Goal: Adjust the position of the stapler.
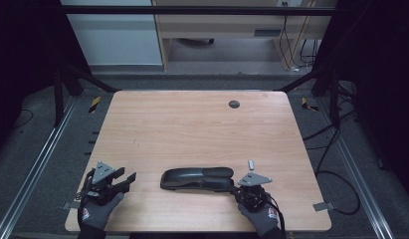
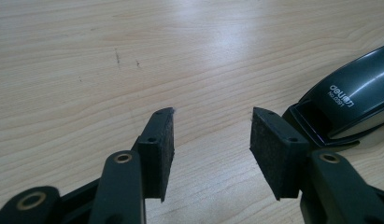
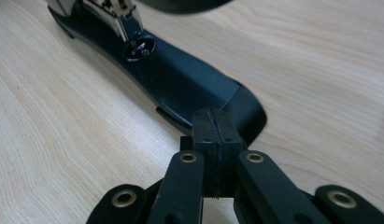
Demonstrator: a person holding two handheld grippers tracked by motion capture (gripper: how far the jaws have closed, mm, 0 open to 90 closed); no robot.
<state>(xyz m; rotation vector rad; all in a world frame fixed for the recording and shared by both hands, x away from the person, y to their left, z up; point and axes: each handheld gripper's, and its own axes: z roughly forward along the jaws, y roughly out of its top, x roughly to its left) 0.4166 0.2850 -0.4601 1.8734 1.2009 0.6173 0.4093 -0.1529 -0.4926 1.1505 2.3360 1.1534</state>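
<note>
While the long black plastic stapler (image 1: 196, 179) lies low and centre on the pale wooden surface (image 1: 192, 124), the right gripper (image 3: 213, 140) has its fingers pressed together at the stapler's right end; the left gripper (image 2: 212, 149), lower left, holds its fingers apart over bare wood.

One desk (image 1: 192, 129). One black stapler (image 1: 197, 178) at lower centre of it. One small pale block (image 1: 251, 164) just right of the stapler. One dark round plug (image 1: 234, 104) at upper centre. Two tools: a left tool (image 1: 123, 180) and a right tool (image 1: 234, 189).
</note>
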